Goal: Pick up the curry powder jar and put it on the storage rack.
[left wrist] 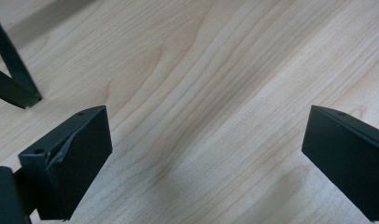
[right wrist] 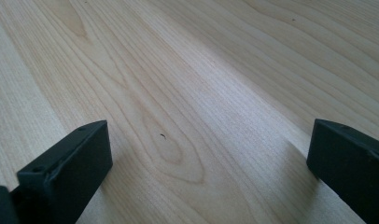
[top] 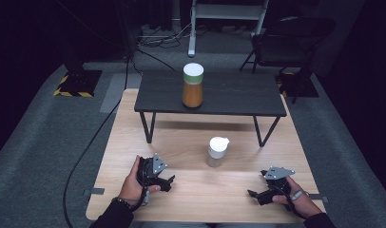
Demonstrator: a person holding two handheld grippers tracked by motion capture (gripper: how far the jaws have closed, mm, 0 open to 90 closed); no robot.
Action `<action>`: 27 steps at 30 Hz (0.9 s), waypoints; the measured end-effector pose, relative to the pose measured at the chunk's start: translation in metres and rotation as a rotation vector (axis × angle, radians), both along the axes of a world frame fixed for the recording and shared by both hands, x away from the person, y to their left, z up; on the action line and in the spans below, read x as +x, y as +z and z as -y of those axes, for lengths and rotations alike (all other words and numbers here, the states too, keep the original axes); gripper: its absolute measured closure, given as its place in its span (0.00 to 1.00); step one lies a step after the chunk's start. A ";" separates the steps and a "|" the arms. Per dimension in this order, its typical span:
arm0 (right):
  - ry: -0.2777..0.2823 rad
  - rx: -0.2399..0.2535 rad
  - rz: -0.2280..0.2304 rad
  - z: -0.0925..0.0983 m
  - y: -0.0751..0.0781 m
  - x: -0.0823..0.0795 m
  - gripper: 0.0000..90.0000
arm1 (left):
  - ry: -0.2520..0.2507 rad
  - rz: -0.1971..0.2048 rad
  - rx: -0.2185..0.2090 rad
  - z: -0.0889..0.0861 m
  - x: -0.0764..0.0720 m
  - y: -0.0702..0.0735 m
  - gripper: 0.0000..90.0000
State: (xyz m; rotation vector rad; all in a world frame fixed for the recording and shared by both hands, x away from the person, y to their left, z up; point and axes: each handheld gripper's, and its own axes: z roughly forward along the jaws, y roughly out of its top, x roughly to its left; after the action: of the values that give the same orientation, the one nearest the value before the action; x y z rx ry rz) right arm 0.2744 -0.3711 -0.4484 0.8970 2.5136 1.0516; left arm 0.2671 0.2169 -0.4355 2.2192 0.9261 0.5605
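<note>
The desk (top: 134, 142) carries a low black shelf (top: 238, 95) at its far side with a tall orange jar (top: 193, 85) upright on top, out of the way. In front of the shelf, on the bare wood between the two hands, stands the small white-capped bottle (top: 216, 152), likely set there so either side can reach it. The left tongs (top: 168, 182) and right tongs (top: 254, 194) rest low on the near desk, jaws apart and empty, well short of the bottle.
</note>
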 end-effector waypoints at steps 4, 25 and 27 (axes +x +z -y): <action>0.000 0.000 0.000 0.000 0.000 0.000 0.00 | 0.002 -0.036 -0.012 -0.004 0.005 -0.002 0.02; 0.000 -0.001 0.000 0.001 0.000 0.000 0.00 | 0.006 -0.125 -0.077 -0.020 0.020 -0.012 0.01; -0.001 -0.001 0.000 0.001 0.000 -0.001 0.00 | 0.006 -0.126 -0.077 -0.020 0.020 -0.012 0.00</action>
State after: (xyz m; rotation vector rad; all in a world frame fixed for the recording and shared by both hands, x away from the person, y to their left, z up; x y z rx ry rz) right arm 0.2739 -0.3718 -0.4483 0.8979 2.5133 1.0496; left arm 0.2875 0.2371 -0.4477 2.2033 1.0018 0.3845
